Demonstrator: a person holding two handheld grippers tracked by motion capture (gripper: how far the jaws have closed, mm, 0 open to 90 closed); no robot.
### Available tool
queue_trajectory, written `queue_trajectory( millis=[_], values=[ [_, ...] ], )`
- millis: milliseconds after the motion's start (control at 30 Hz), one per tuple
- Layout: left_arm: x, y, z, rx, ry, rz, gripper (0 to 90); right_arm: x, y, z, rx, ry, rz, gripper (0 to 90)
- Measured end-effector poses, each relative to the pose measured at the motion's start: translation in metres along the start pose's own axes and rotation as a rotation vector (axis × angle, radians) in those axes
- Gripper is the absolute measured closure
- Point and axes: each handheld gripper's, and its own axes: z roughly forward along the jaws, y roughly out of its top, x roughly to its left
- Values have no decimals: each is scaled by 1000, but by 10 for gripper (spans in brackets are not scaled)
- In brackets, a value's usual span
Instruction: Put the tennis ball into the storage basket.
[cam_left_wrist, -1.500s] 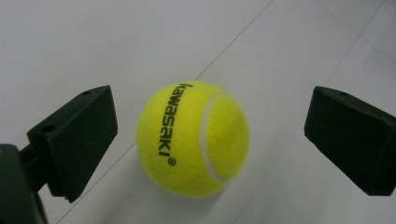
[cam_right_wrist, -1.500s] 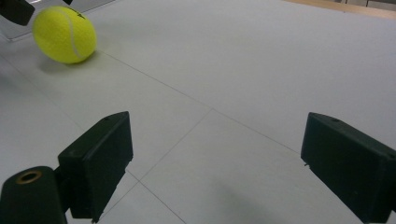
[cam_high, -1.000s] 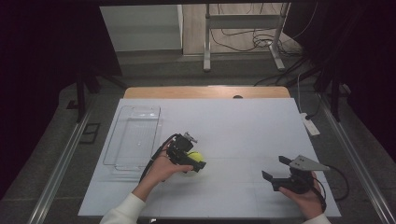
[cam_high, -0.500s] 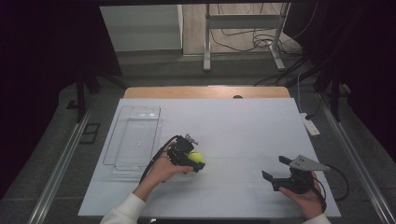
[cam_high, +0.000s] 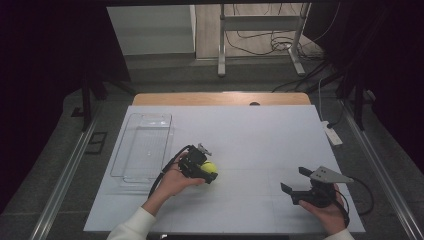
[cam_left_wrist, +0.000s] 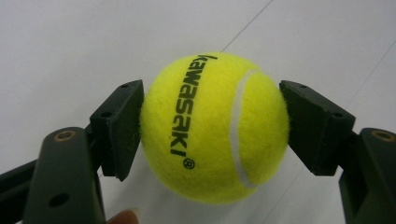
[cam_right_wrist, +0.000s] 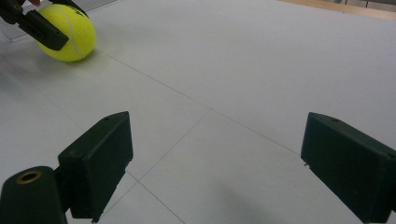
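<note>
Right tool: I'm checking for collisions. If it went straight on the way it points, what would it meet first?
Probably bare table: the right tool stands open, and the tennis ball sits off to the side.

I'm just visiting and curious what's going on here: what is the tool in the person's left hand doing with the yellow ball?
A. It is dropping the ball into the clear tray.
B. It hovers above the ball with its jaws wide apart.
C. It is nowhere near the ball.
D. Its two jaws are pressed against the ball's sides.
D: in the left gripper view both black pads of the left tool press the sides of the tennis ball.
</note>
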Motion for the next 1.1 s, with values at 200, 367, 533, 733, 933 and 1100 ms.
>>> queue_trajectory(
  millis=[200, 367, 533, 733, 933, 1100],
  values=[
    [-2, -1, -6, -30, 12, 11, 270, 0, 0, 0, 1, -2, -2, 97],
    [-3, -1, -12, -50, 15, 22, 270, 0, 0, 0, 1, -2, -2, 97],
    [-4, -1, -17, -78, 26, 28, 270, 0, 0, 0, -1, -2, -1, 97],
    [-3, -2, -24, -122, 19, 28, 269, 0, 0, 0, -2, -2, -1, 97],
    [0, -3, -34, -172, 20, 19, 270, -1, 0, 0, -3, -4, -1, 97],
    [1, -3, -43, -217, 20, 11, 270, -1, 0, 0, -2, -5, -2, 97]
  ],
)
